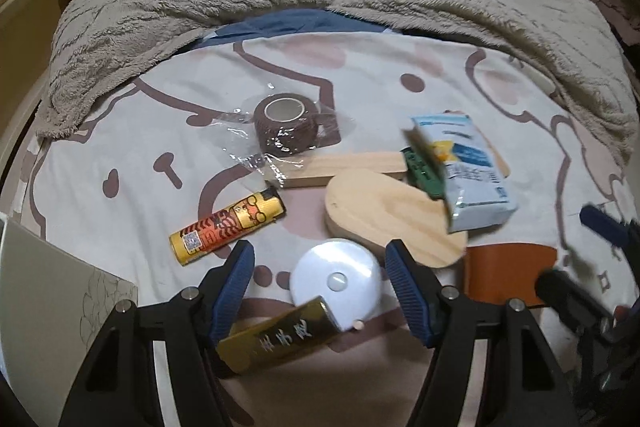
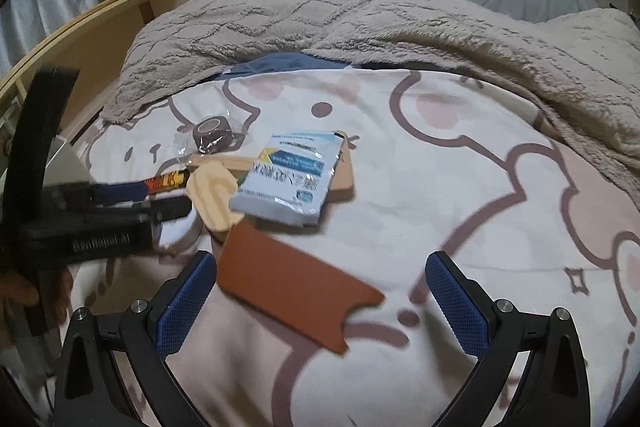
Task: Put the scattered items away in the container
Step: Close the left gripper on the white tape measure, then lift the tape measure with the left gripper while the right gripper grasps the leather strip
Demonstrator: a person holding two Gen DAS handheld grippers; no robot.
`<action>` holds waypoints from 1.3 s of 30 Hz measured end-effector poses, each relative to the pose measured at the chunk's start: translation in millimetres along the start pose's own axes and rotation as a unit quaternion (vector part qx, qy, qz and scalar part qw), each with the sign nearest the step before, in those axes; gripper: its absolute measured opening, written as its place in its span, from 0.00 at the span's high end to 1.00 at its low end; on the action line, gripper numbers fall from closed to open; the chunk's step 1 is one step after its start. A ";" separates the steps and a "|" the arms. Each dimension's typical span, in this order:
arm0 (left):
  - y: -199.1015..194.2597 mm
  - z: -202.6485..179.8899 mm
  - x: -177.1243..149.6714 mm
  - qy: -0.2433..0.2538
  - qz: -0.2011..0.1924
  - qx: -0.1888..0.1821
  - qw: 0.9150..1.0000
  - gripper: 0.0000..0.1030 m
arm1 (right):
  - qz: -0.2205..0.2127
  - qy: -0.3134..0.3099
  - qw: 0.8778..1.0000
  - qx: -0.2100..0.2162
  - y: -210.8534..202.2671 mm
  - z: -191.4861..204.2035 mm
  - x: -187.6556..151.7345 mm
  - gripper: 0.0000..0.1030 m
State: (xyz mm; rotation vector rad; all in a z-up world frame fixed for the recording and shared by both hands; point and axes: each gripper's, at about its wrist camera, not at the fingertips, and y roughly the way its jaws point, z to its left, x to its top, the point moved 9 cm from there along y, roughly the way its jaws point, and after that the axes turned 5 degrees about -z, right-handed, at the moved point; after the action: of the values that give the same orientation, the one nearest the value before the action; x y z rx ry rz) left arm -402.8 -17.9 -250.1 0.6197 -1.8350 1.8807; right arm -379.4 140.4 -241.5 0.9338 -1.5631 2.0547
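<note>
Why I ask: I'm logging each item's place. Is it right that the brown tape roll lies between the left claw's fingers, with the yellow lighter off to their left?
No. The left wrist view shows the white round disc between the left claw fingers; the brown tape roll lies farther off. The yellow lighter is to their left.

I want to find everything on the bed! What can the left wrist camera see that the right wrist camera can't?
Only the left wrist view shows the gold bar between the left gripper jaws and the green item.

Only the right wrist view shows the open right gripper jaws.

Both show the brown tape roll, tissue pack, orange card holder, yellow lighter, white disc and wooden pieces.
</note>
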 end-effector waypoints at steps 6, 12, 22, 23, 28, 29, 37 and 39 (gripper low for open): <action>3.0 1.8 -2.2 0.014 -0.016 -0.010 1.000 0.34 | 0.028 -0.033 0.999 0.005 32.4 7.8 -0.2 0.00; 4.4 -4.3 -7.0 0.031 -0.022 -0.035 0.999 0.39 | 0.040 -0.026 0.999 0.024 43.4 10.7 -21.5 0.00; 7.1 -13.9 -13.7 0.011 -0.013 -0.068 0.998 0.49 | 0.033 -0.035 0.999 0.013 45.6 13.4 -25.1 0.00; 6.3 -15.9 -15.2 0.017 -0.014 -0.069 0.997 0.49 | 0.032 -0.036 0.999 0.013 45.4 13.2 -25.1 0.00; -1.0 -28.9 -26.0 0.048 -0.017 -0.077 0.996 0.50 | 0.028 -0.028 0.999 0.018 42.5 10.2 -27.6 0.00; -2.6 -29.8 -28.1 0.051 -0.017 -0.078 0.996 0.50 | 0.026 -0.030 0.999 0.018 41.3 10.8 -29.0 0.00; -19.2 -39.8 -50.2 0.062 -0.010 -0.103 0.993 0.49 | 0.032 -0.088 0.996 -0.007 30.2 18.8 -49.9 0.00; -24.7 -42.8 -57.2 0.060 -0.008 -0.115 0.992 0.49 | 0.032 -0.083 0.996 0.000 26.1 17.2 -53.4 0.00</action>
State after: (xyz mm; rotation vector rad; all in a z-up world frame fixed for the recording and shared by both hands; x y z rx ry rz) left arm -342.8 25.4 -265.2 0.4310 -1.9237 1.6271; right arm -354.6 120.6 -294.6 1.0933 -1.6977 2.0662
